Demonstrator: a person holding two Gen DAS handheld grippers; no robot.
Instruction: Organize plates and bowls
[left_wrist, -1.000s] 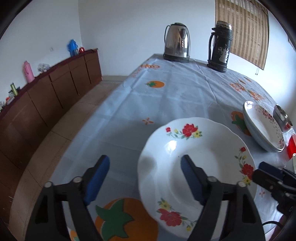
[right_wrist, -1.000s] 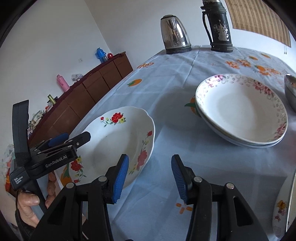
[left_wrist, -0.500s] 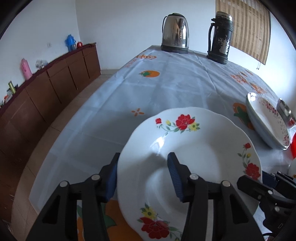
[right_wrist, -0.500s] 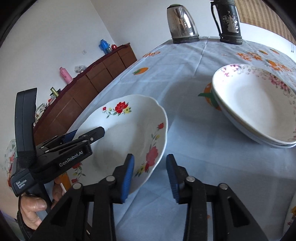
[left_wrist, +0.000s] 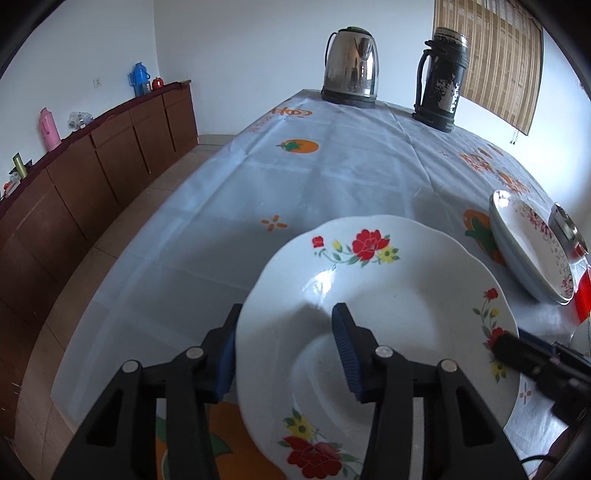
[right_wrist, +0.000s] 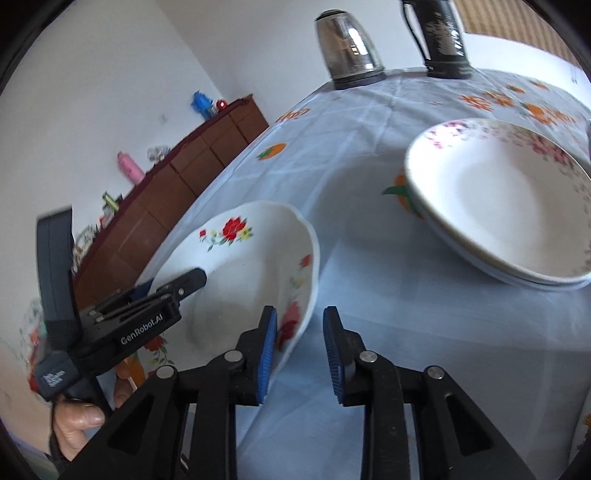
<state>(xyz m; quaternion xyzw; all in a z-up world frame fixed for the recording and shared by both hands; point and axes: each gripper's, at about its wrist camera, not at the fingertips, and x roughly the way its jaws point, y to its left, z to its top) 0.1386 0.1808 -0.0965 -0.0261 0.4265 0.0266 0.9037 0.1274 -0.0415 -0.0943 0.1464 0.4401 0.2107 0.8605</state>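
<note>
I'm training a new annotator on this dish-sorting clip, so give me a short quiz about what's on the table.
1. Fill in: the biggest flowers on the nearest plate are ___.
2. Which dish rests on another dish? A. the nearest plate. B. the pink-patterned plate. C. neither.
3. True or false: the steel kettle and the dark flask stand side by side at the far end of the tablecloth.

Key: 1. red. 2. B. 3. true.

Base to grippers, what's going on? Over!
Left gripper closing on red-flower plate rim. Right gripper straddles its other edge, grip unclear. Plate stack ahead, nothing between.
</note>
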